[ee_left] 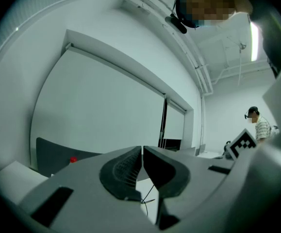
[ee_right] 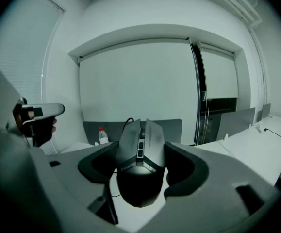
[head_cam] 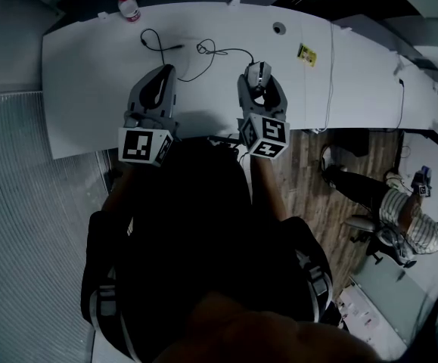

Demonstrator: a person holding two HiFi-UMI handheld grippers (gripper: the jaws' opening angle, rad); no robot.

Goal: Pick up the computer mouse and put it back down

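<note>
Right gripper: clamping the computer mouse by its sides.
Location: sitting between those jaws over the white desk, cable trailing.
Left gripper: hovering alongside, jaws pressing together, holding nothing.
</note>
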